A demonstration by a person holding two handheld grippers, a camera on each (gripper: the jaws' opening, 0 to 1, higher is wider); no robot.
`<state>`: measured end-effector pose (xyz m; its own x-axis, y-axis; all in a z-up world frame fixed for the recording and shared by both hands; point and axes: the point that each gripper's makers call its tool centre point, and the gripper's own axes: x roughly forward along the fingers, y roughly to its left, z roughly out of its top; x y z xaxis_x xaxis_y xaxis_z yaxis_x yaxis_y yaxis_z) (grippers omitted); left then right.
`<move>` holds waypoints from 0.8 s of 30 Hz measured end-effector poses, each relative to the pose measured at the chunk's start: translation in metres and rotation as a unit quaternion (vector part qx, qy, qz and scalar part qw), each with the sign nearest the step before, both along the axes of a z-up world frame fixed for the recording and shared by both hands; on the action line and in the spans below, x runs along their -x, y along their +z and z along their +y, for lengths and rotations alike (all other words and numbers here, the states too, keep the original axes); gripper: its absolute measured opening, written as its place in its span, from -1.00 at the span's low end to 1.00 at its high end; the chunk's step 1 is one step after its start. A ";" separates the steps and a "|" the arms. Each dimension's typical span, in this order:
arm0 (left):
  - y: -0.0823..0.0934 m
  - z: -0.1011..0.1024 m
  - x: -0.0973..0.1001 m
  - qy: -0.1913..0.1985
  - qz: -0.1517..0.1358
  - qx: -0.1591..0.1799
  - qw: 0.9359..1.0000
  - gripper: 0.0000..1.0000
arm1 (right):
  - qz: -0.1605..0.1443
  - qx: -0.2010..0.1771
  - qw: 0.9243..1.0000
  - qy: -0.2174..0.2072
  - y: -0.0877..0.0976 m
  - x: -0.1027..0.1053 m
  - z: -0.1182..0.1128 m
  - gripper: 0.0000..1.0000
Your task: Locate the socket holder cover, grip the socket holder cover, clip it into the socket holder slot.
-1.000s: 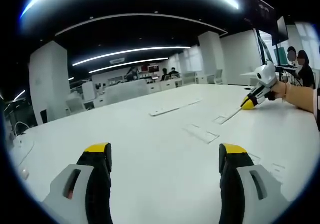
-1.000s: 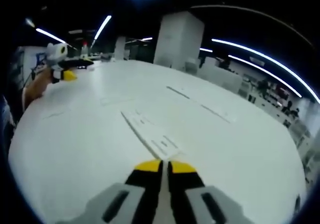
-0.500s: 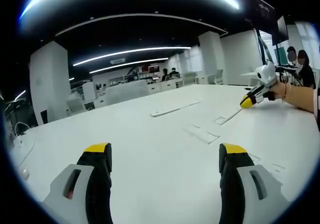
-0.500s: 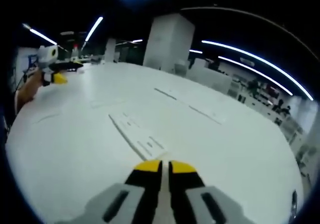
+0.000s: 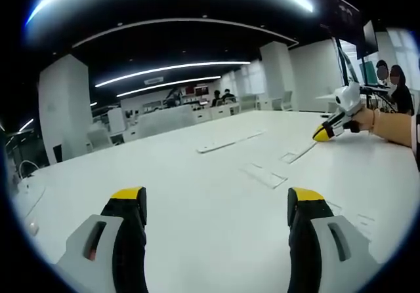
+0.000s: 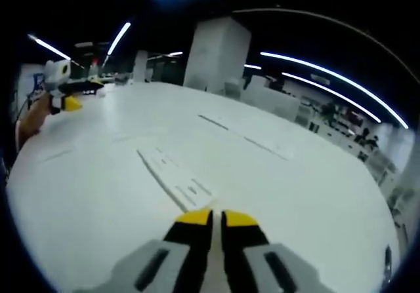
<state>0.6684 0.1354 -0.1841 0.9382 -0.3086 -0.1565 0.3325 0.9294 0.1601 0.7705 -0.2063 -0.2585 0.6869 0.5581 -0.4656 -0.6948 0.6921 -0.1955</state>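
The right claw point(image 6: 215, 215), clenched on nothing, has lifted off the cover point(image 6: 176, 177) on the counter point(image 6: 295, 195), seemingly clipped, while the left claw point(image 5: 216, 204) rests released.

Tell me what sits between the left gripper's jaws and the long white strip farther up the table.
In the left gripper view, only bare white table separates the open left gripper from the long white strip; a flat plate lies off to the right.
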 end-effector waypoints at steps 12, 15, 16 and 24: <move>0.002 0.000 0.001 0.000 -0.003 0.001 1.000 0.74 | 0.000 -0.002 1.000 0.003 0.000 -0.002 0.003 -0.83; 0.000 -0.001 0.002 -0.001 -0.001 0.001 1.000 0.74 | 0.000 -0.005 1.000 0.006 0.000 -0.003 0.004 -0.83; -0.001 -0.002 0.002 -0.001 -0.001 0.001 1.000 0.74 | 0.000 -0.005 1.000 0.007 0.000 -0.003 0.005 -0.83; -0.003 -0.003 0.003 -0.001 0.001 0.001 1.000 0.74 | -0.002 -0.006 1.000 0.009 0.001 -0.002 0.005 -0.84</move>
<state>0.6655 0.1324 -0.1867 0.9371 -0.3114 -0.1577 0.3353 0.9287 0.1586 0.7721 -0.2012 -0.2578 0.6788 0.5755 -0.4562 -0.7061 0.6821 -0.1901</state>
